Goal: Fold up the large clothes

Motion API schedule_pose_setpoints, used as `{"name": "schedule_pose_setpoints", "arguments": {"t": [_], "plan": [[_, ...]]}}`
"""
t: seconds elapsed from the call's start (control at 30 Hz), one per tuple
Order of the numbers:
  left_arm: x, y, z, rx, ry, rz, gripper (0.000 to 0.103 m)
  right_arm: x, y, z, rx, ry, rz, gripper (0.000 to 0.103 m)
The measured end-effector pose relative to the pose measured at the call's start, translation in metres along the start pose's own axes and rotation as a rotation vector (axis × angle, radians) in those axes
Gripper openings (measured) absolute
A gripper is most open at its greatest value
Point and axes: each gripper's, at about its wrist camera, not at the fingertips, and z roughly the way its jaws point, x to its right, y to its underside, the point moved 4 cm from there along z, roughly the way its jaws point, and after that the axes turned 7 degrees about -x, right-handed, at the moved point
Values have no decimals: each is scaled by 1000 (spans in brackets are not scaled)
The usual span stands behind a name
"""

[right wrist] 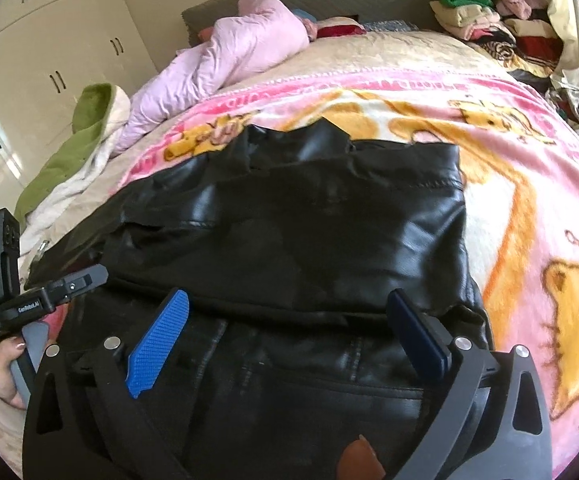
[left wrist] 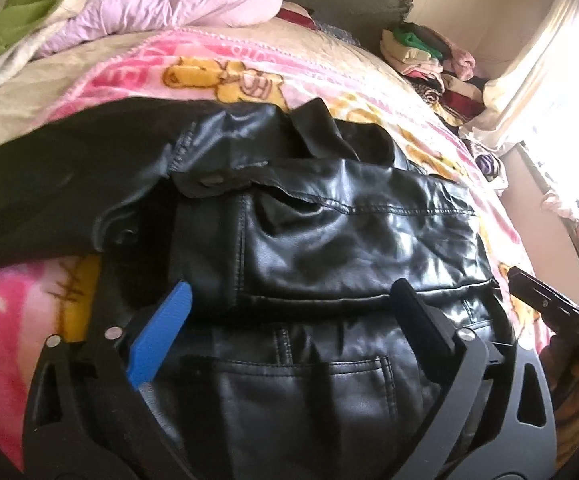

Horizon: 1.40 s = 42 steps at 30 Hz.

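Hovering wide open, both grippers, left (left wrist: pixel 289 300) and right (right wrist: pixel 289 312), grasp nothing above one folded black leather jacket (left wrist: pixel 349 232) lying on a pink cartoon blanket (right wrist: pixel 509 160); beyond, one pink coat (right wrist: pixel 229 56) and stacked clothes (right wrist: pixel 477 24).

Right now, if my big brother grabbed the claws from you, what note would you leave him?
Left claw: open, holding nothing, above the black leather jacket.
Right claw: open, empty too, over the same jacket.
Where things are: the jacket lies on the pink cartoon blanket on the bed. A pink padded coat lies near the headboard, and stacked clothes sit in the far corner.
Done: the jacket looks folded over itself into a rough bundle.
Left: probably tidy or fold it smaller. The pink coat looks unfolded.
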Motion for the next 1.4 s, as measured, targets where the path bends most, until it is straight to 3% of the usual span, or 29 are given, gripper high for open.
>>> {"name": "schedule_pose_setpoints", "arguments": {"t": [0.6,1.4], "plan": [[-39,-2,-47,96,-111,-61,94,-65,-19,-3,58,-39,-94,99],[-160,11,-101,194,-243,-328,94,-159,-49,29,66,-132,-205,99]]}}
